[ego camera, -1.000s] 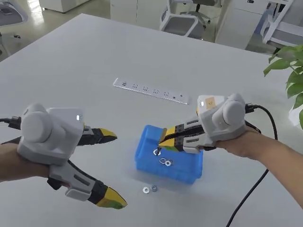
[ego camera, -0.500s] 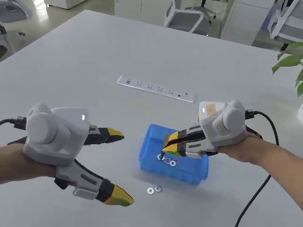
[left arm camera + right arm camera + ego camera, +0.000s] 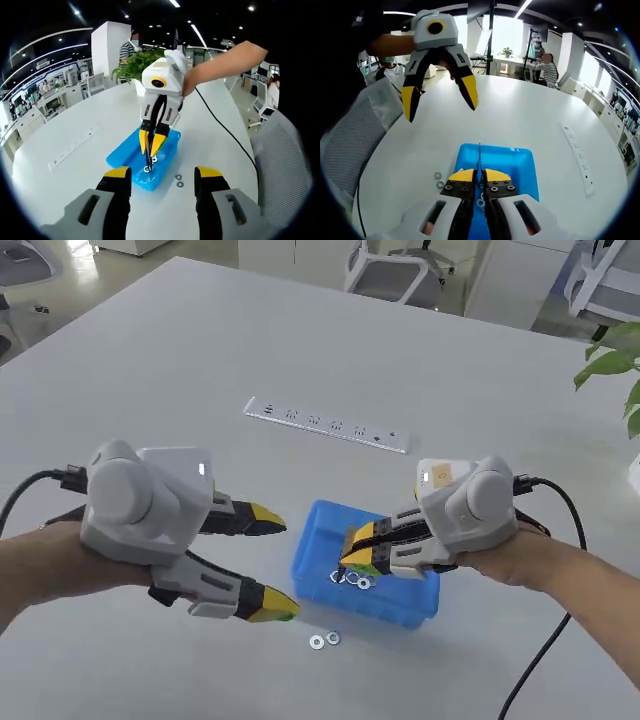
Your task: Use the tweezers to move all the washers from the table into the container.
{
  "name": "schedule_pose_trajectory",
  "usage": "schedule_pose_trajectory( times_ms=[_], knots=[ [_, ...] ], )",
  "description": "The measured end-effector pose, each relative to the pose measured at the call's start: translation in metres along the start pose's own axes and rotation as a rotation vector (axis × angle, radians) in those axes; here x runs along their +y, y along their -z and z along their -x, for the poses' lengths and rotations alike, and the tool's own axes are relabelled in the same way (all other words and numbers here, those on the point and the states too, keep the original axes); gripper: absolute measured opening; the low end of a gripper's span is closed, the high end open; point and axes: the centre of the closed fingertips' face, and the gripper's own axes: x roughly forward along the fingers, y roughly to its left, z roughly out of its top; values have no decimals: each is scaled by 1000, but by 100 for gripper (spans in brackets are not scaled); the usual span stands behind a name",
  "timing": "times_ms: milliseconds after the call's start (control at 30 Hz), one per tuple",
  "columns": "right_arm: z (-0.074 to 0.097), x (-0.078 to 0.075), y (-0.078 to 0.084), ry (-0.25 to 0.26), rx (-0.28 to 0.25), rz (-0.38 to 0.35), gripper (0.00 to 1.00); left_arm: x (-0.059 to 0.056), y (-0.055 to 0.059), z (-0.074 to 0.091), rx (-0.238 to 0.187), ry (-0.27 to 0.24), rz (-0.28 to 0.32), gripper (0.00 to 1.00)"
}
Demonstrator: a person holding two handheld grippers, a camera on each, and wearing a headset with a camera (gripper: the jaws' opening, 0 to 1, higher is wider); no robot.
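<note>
1. We note the left gripper (image 3: 281, 564) wide open and empty, closer to the blue container (image 3: 312, 536) than a second ago.
2. Two washers (image 3: 324, 640) lie on the table (image 3: 200, 360), just beside the container's near wall.
3. The right gripper (image 3: 346, 558) clamps the tweezers (image 3: 148, 162), tips down in the container; the washers lie toward us.

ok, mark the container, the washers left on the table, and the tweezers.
container (image 3: 312, 532), head view, bare floor at its left end.
table washers (image 3: 317, 642), head view, left one of the pair.
tweezers (image 3: 480, 156), right gripper view, mid-shaft.
</note>
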Motion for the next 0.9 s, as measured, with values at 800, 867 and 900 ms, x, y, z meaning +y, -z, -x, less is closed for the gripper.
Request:
schedule_pose_trajectory(
  times_ms=[800,867,900],
  knots=[
    [2,1,1,-2,4,8,6,23,-25,-44,30,49,-109,21],
    [1,2,1,-3,5,11,6,23,-24,-48,35,59,-116,20],
    [1,2,1,-3,6,12,6,23,-24,-50,37,63,-120,19]
  ],
)
